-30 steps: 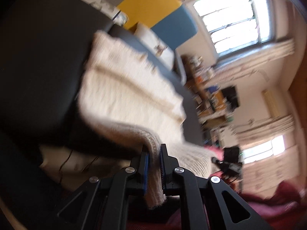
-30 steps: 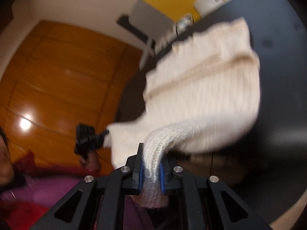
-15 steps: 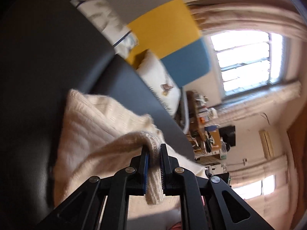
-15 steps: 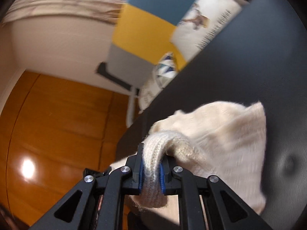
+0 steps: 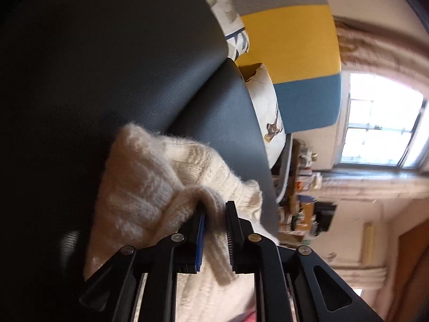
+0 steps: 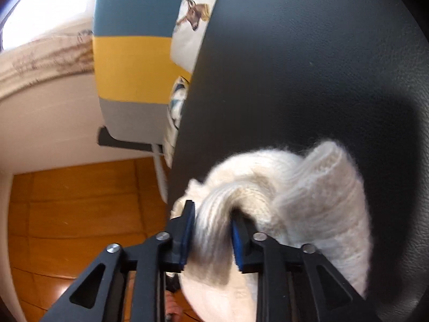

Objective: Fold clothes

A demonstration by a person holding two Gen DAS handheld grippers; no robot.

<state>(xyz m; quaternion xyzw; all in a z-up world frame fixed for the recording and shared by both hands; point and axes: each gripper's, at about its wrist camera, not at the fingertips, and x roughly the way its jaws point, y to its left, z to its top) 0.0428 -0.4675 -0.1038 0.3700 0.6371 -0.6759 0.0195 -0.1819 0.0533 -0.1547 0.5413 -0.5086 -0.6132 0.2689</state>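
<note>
**Left gripper:** My jaws (image 5: 215, 230) have just been opening; the cream knit sweater (image 5: 150, 187) hem lies loose between them, low centre of frame, on the black leather surface (image 5: 107, 67).

**Right gripper:** Mine (image 6: 211, 232) have just been opening too, a rolled fold of the sweater (image 6: 308, 201) slack between my pads, lower centre.

**Left gripper:** Risk, I judge: fuzzy yarn snags my ribbed pad and drags the fold open as I withdraw.

**Right gripper:** Or uneven release skews the edge toward the striped cushion (image 6: 134, 61), upper left.
</note>
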